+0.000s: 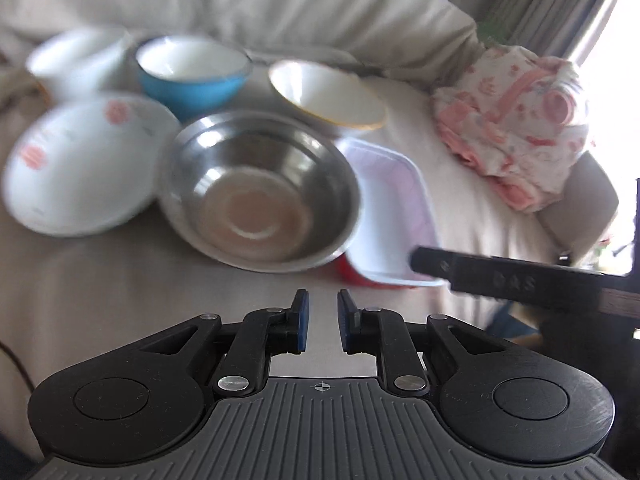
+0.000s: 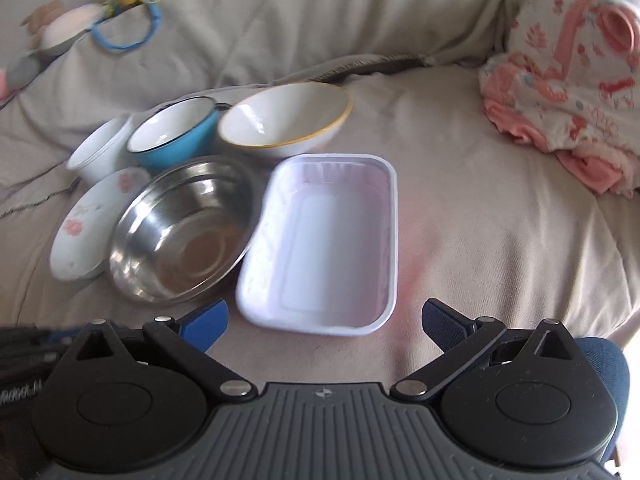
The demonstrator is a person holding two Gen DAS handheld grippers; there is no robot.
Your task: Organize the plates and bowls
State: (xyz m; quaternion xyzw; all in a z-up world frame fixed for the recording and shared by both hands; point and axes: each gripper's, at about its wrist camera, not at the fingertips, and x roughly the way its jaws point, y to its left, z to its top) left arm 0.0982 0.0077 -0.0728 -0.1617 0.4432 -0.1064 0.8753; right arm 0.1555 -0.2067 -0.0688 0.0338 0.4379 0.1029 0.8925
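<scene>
The dishes sit in a loose cluster on a soft, cloth-covered bed or sofa (image 2: pixel 460 208), and that yielding surface is the main risk: anything pressed on one edge could tip or slide.

Going left to right ahead of the left tongs (image 1: pixel 323 322), which are nearly pressed together with only a narrow gap and nothing between them: a white cup-like bowl (image 1: pixel 78 60) far ahead-left, and a flowered plate (image 1: pixel 84 164) nearer, leaning with its rim against the steel bowl (image 1: pixel 260 192). The steel bowl lies straight ahead. Beyond it are the blue bowl (image 1: pixel 192 76) and a tilted white bowl with a yellow rim (image 1: pixel 326 94). The tilted bowl looks ready to rock if nudged, though the blur makes its footing hard to judge.

Ahead of the right tongs (image 2: pixel 325 322), spread wide and holding nothing, the rectangular white tray (image 2: pixel 324 240) lies just beyond the tips. Its left edge touches or overlaps the steel bowl's rim, so lifting either may drag the other.

In the left wrist view, the right tongs' finger hangs over the tray's near corner, so the two tools are close and could collide.

Open room lies to the right of the tray, up to a pink patterned bundle of cloth (image 2: pixel 568 80) far ahead-right. The near strip between tongs and dishes is also bare.
</scene>
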